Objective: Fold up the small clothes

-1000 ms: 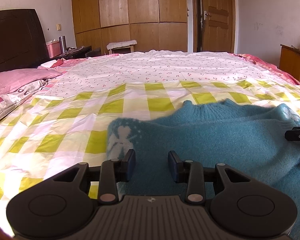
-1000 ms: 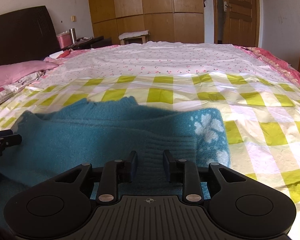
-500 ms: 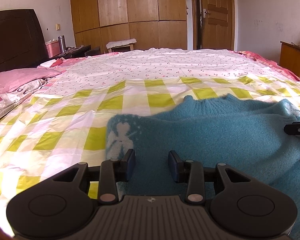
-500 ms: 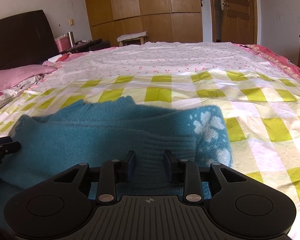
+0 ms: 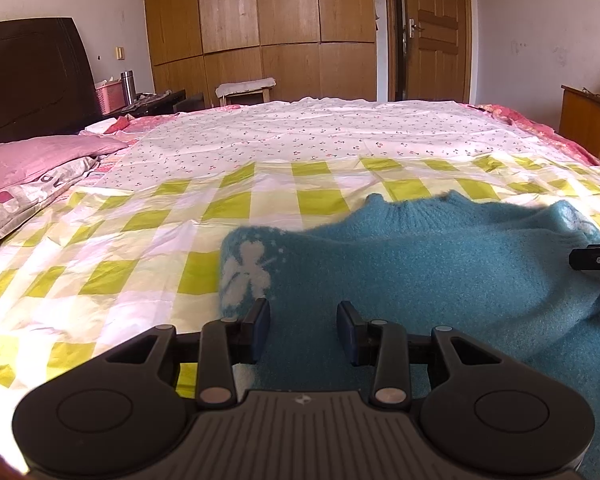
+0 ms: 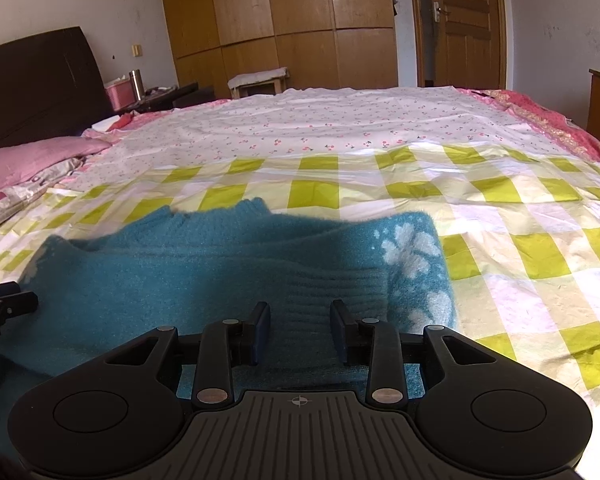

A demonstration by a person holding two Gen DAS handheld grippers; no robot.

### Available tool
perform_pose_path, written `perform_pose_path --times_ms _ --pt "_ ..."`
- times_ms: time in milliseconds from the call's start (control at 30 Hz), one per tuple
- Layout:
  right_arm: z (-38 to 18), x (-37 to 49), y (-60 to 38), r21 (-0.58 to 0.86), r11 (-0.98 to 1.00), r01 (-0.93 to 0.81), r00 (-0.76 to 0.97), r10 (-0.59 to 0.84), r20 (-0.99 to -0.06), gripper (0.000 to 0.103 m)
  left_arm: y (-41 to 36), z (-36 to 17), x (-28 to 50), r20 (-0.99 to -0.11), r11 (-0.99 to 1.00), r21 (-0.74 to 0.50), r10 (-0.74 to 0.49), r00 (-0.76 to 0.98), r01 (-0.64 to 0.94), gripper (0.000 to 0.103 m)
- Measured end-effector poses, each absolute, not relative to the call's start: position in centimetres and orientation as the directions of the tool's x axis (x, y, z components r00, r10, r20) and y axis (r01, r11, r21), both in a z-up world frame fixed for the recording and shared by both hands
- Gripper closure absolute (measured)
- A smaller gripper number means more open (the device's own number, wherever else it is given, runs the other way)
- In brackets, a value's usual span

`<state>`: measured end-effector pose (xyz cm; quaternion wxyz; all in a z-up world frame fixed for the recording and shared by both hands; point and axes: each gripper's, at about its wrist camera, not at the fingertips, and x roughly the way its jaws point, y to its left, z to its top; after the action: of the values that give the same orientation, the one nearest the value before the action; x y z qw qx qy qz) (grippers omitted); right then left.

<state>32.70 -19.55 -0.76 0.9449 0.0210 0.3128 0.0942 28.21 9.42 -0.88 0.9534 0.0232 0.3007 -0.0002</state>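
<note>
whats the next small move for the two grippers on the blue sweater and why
Probably close both on the near edge. The left gripper and right gripper stand open over the sweater, the right's jaws having just been opening, with knit between the pads but not pinched, so nothing can be lifted yet.

Both views sat low over the bed (image 5: 180, 208), each riding just behind its own hand-held gripper and looking forward and slightly down along the fingers. The left wrist camera looked from close above the left side of the blue sweater (image 5: 440, 264), with the right hand-held gripper (image 5: 594, 258) poking in at its right edge. The right wrist camera looked from close above the sweater's right side, the left hand-held gripper (image 6: 4, 306) showing at its left edge. Both faced the same wardrobe (image 5: 260, 32), door (image 6: 464, 20) and headboard (image 6: 40, 80).
</note>
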Motion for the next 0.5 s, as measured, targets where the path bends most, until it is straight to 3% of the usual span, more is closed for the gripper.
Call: perform_pose_path --times_ms 500 --pt "0.7 30.1 -19.7 0.094 0.978 -0.188 0.789 0.208 -0.579 0.070 9.2 0.1 25.6 -0.566 0.999 0.035 0.005 0.824 0.018 0.060"
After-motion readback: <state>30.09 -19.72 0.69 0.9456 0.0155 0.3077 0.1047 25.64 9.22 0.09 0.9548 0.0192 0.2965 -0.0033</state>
